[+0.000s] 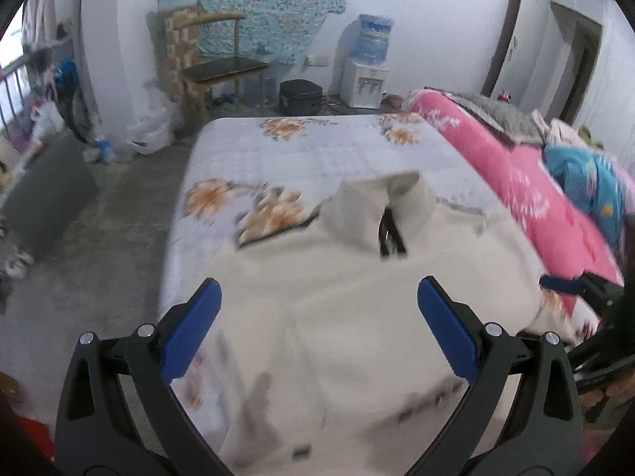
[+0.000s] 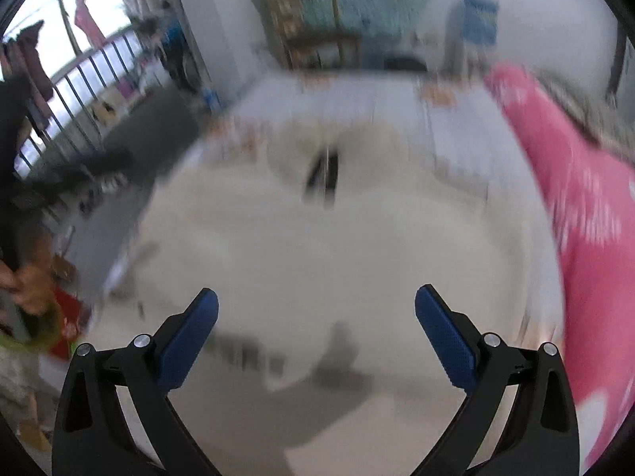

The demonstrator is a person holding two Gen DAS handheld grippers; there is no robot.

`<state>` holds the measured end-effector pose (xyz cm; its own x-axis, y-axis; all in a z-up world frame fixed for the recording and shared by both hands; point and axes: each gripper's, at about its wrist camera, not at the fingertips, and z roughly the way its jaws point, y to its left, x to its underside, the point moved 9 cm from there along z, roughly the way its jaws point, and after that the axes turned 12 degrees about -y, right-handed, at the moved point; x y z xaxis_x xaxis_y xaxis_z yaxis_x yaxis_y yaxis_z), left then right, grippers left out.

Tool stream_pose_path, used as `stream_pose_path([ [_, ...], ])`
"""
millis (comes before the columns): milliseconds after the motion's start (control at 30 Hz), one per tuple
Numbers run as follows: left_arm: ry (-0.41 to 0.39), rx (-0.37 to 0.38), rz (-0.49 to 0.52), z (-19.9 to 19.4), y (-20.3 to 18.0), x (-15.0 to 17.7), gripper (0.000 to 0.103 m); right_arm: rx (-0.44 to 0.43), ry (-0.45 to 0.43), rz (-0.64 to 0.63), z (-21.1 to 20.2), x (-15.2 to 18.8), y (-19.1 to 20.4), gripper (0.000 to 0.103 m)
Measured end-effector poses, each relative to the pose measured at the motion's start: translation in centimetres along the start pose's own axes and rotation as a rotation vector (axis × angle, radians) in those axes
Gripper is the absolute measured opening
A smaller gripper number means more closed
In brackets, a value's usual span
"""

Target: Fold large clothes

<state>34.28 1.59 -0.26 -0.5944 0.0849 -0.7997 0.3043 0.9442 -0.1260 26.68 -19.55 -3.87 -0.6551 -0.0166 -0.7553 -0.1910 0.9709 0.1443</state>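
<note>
A cream high-collar garment [image 1: 357, 309] lies spread on the bed, its collar and dark zip opening pointing away from me. My left gripper [image 1: 317, 297] is open and empty, hovering above the garment's lower body. The right wrist view is blurred by motion; the same garment [image 2: 317, 246] fills its middle. My right gripper [image 2: 317, 309] is open and empty above the garment. The right gripper's blue fingertip also shows in the left wrist view [image 1: 555, 282] at the garment's right edge.
The bed has a pale floral sheet [image 1: 301, 150]. A pink quilt [image 1: 516, 170] with piled clothes lies along its right side. A wooden chair [image 1: 222, 67], a water dispenser [image 1: 367, 67] and a black box [image 1: 299, 97] stand against the far wall. Bare floor lies left of the bed.
</note>
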Motion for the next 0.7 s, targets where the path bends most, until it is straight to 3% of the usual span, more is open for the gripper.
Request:
stream_pose_path([
  [100,0.031,0.047,-0.068,4.9,-0.4,-1.8,0.095,0.009,-0.043,0.025,3.0,-5.2,-2.3,0.097],
  [200,0.044,0.063,-0.127,9.8,-0.2,-3.3,0.093,-0.004,-0.002,0.076,7.8,-8.2,-4.6,0.095],
  [367,0.098,0.110,-0.270,15.9,-0.2,-3.9,0.067,0.000,0.119,0.186,15.5,-9.6,-8.0,0.075],
  [500,0.153,0.125,-0.240,18.3,-1.4,-2.9,0.050,-0.016,0.178,0.246,19.0,-9.0,-9.0,0.061],
  [600,0.182,0.100,-0.167,19.4,-2.2,-2.0,0.030,-0.016,0.191,0.239,19.6,-8.6,-9.1,0.048],
  [700,0.168,0.092,-0.116,19.2,-2.7,-1.9,0.020,-0.035,0.184,0.221,19.6,-8.5,-8.9,0.028],
])
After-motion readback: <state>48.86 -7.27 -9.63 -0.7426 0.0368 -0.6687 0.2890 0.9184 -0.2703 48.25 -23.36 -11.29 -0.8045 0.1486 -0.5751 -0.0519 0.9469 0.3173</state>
